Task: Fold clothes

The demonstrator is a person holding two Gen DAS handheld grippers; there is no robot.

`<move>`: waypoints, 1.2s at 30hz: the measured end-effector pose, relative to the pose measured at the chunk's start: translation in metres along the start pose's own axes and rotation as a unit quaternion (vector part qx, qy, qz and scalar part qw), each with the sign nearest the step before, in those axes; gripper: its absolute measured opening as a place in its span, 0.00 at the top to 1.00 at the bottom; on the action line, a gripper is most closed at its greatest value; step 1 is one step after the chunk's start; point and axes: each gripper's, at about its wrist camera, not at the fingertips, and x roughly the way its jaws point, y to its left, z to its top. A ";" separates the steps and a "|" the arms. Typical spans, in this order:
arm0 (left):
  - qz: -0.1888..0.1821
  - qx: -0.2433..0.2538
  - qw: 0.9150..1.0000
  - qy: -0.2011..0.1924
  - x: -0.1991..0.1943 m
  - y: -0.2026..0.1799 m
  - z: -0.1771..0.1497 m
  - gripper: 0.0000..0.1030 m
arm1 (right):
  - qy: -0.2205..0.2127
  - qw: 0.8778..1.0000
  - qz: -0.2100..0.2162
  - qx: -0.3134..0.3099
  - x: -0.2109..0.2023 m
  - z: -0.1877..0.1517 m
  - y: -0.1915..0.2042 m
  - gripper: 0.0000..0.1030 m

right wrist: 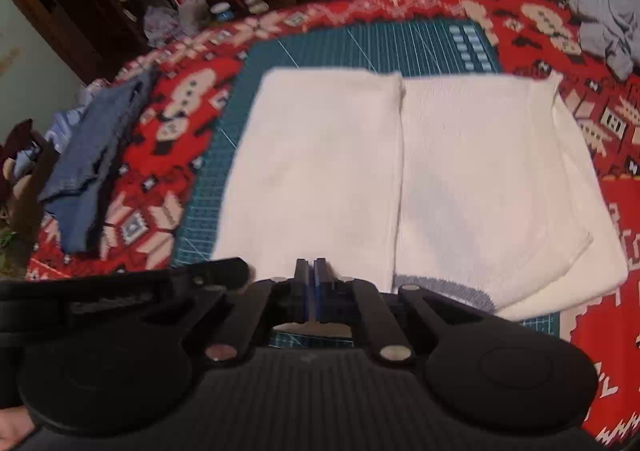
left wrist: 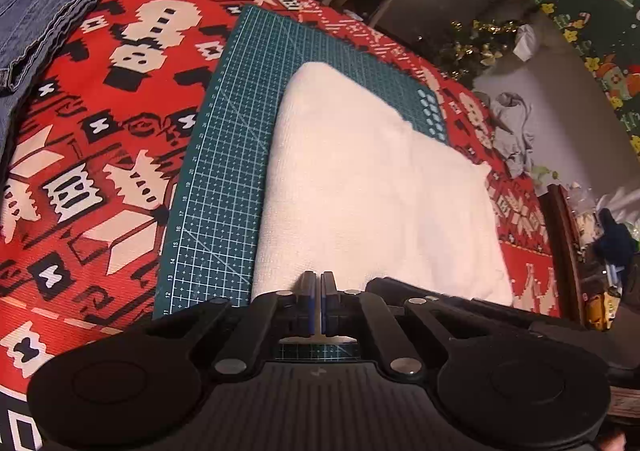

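While the left wrist view shows the left gripper [left wrist: 319, 275] pinched closed on the near edge of the folded white terry towel [left wrist: 372, 187] on the green gridded cutting mat [left wrist: 224, 187], ruler numerals 12 to 18 read. Right wrist view: right gripper [right wrist: 311, 263] likewise clamps it; folded blue jeans [right wrist: 86, 167] lie left on the red patterned tablecloth [right wrist: 608, 123].
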 end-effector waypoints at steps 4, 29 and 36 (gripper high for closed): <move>0.002 -0.003 1.000 0.000 0.000 0.002 -0.002 0.97 | 0.009 1.000 0.004 0.019 0.000 -0.002 -0.011 1.00; 0.000 -0.030 0.999 -0.011 -0.031 0.017 -0.022 0.96 | -0.005 0.993 0.012 0.116 -0.041 -0.023 -0.057 0.98; -0.015 -0.041 0.999 -0.015 -0.027 0.019 -0.016 0.96 | -0.008 0.993 0.028 0.115 -0.031 -0.015 -0.056 0.87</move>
